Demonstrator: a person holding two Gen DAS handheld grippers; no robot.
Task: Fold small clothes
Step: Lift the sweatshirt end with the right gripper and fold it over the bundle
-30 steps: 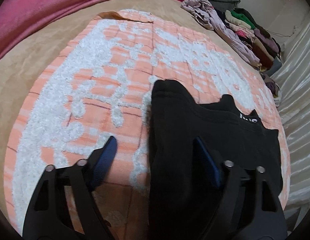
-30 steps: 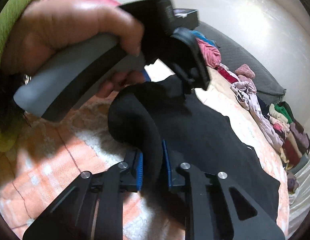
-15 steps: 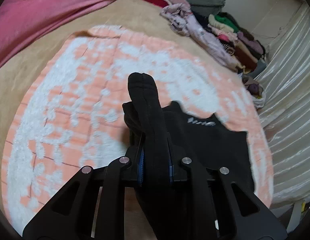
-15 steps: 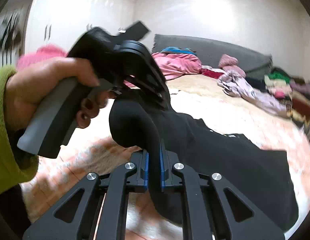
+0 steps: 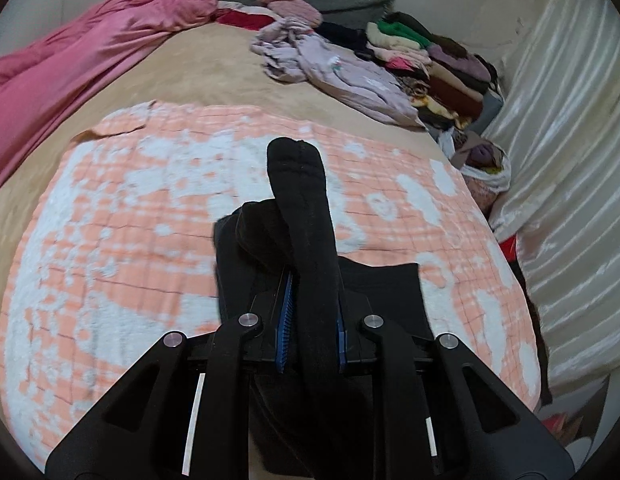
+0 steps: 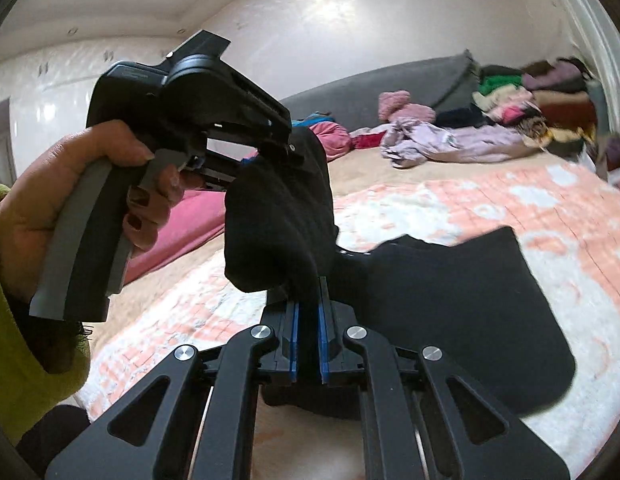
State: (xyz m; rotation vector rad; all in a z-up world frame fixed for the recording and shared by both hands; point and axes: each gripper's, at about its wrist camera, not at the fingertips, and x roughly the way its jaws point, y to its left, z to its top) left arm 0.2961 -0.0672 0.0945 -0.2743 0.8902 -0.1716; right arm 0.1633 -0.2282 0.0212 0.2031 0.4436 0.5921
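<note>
Between both hand-held grippers, black garment (image 5: 310, 264) bunched, fold upward.

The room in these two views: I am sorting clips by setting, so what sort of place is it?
Most likely a bedroom at home. A wide bed fills the view, spread with an orange and white blanket; a pink quilt lies bunched along one side, and stacks of folded clothes line the far edge.

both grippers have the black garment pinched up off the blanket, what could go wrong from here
1. Each hand-held gripper, left and right, pinches only a narrow bunched edge of the black garment, so it may slip out.
2. The lower part hangs loose and creased over the orange blanket, so it might land wrinkled, spoiling the fold.
</note>
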